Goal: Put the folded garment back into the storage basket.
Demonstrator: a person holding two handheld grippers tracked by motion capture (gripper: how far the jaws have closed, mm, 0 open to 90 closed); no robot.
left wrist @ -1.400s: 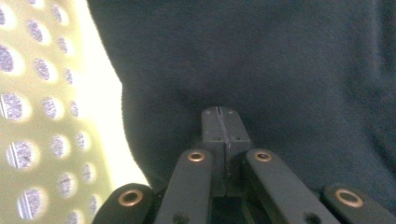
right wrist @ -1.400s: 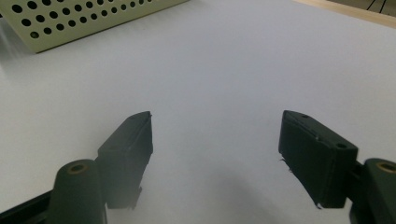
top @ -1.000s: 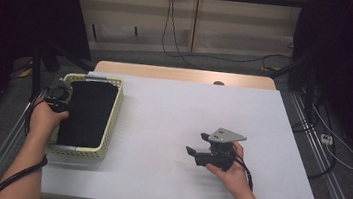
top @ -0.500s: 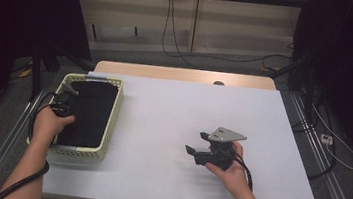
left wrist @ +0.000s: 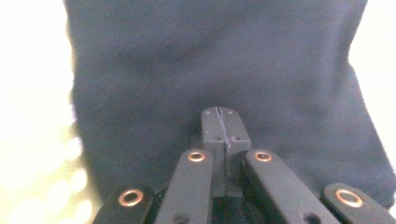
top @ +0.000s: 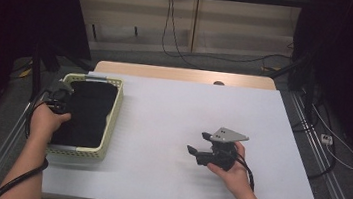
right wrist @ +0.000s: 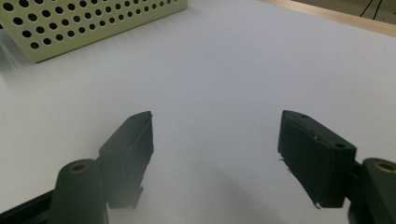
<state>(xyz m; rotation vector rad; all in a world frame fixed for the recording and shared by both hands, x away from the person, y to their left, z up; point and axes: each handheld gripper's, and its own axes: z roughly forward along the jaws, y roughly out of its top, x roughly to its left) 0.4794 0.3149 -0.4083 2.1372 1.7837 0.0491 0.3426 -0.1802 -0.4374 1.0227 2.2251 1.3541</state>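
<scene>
Risk: pinch slipping off dark cloth | left hand-held gripper clenched, fold not visibly caught, basket at 9 o'clock | right hand-held gripper released, idle on bench

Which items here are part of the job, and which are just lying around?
In the job:
- dark folded cloth in the pale green perforated plastic basket
- left hand-held gripper, jaws shut, at the cloth

Lying about:
- right hand-held gripper, open, empty, resting on the white table
- wooden board behind the table
- cables on the floor
</scene>
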